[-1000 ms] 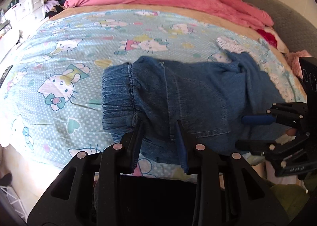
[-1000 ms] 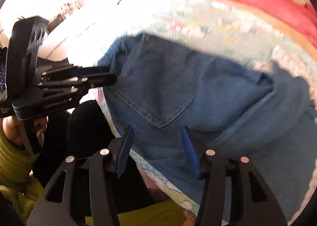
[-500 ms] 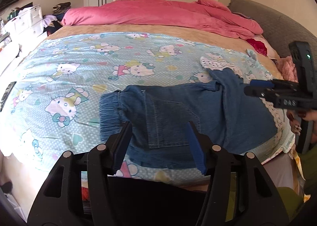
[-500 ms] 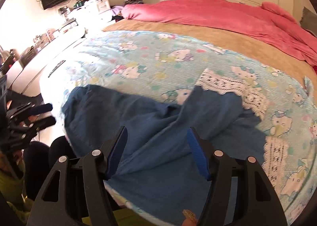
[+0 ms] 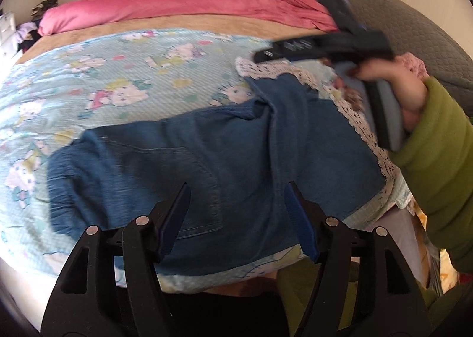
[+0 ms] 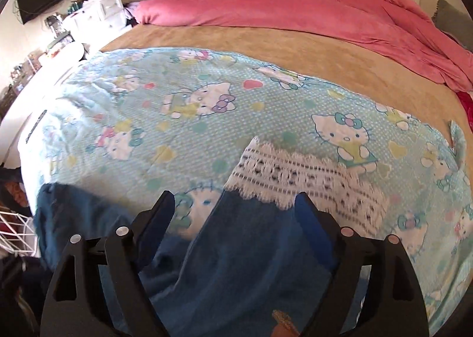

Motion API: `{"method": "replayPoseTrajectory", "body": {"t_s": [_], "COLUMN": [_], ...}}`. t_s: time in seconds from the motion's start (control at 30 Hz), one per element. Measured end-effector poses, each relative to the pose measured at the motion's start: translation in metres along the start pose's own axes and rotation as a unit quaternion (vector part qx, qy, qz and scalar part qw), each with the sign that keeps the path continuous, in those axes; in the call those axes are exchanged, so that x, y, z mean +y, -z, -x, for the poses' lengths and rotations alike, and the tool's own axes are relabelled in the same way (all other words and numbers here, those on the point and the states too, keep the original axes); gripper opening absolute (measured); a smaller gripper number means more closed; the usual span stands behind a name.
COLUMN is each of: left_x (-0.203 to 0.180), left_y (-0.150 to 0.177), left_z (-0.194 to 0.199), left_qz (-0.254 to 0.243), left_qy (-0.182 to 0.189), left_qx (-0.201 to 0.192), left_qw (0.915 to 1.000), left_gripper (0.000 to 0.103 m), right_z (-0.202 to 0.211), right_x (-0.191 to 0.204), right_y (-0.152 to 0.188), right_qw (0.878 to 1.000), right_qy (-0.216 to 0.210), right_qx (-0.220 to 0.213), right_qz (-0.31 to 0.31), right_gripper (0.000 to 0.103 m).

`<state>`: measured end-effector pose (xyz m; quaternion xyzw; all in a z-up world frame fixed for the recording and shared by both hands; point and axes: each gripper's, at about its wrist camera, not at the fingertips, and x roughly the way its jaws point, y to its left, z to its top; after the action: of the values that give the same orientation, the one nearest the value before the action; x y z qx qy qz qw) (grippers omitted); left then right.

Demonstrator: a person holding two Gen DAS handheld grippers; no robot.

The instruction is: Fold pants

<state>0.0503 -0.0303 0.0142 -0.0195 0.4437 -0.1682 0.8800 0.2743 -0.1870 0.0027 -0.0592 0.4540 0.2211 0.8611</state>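
In the left wrist view, the whole blue pants (image 5: pixel 207 165) are seen spread on the cartoon-cat sheet (image 5: pixel 97 91), with a back pocket just ahead of the fingers. The left gripper (image 5: pixel 238 212) is held wide open above the pants with nothing between its fingers. The right gripper (image 5: pixel 266 56) is also seen here, past the far edge of the pants; its opening cannot be told from this side.

In the right wrist view, only one pant end (image 6: pixel 245 248) is seen, lying under and between the wide-open fingers. White lace trim (image 6: pixel 295 180) lies just beyond the fingertips. A pink blanket (image 6: pixel 295 9) is seen far ahead.
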Motion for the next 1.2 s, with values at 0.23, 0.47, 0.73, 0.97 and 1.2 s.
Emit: {"method": "replayPoseTrajectory", "body": {"t_s": [0.23,0.47,0.73,0.97,1.2], "left_x": [-0.026,-0.035,-0.041,-0.041,-0.041], "left_y": [-0.001,0.002,0.005,0.005,0.005], "left_z": [-0.039,-0.066,-0.07,-0.07,-0.05], "left_qz": [-0.025,-0.027,-0.033,-0.043,-0.069], "left_qy": [0.033,0.039,0.027,0.01,0.003], "left_qx": [0.036,0.054,0.046,0.039,0.015], "left_qw": [0.9985,0.9974,0.998,0.9983,0.9975], "left_gripper": [0.058,0.058,0.058,0.014,0.001], "right_z": [-0.071,-0.084,-0.006,0.083,0.142], "right_x": [-0.001,-0.028,-0.075,-0.112,-0.128], "right_y": [-0.027,-0.026,-0.007,0.036,0.102], "right_qw": [0.997,0.997,0.996,0.989,0.983], "right_qy": [0.055,0.045,-0.003,0.0,0.009], "right_qx": [0.057,0.052,-0.023,-0.081,-0.099], "right_qz": [-0.001,-0.031,-0.08,-0.122,-0.154], "right_gripper": [0.082,0.024,0.011,0.011,0.011]}}
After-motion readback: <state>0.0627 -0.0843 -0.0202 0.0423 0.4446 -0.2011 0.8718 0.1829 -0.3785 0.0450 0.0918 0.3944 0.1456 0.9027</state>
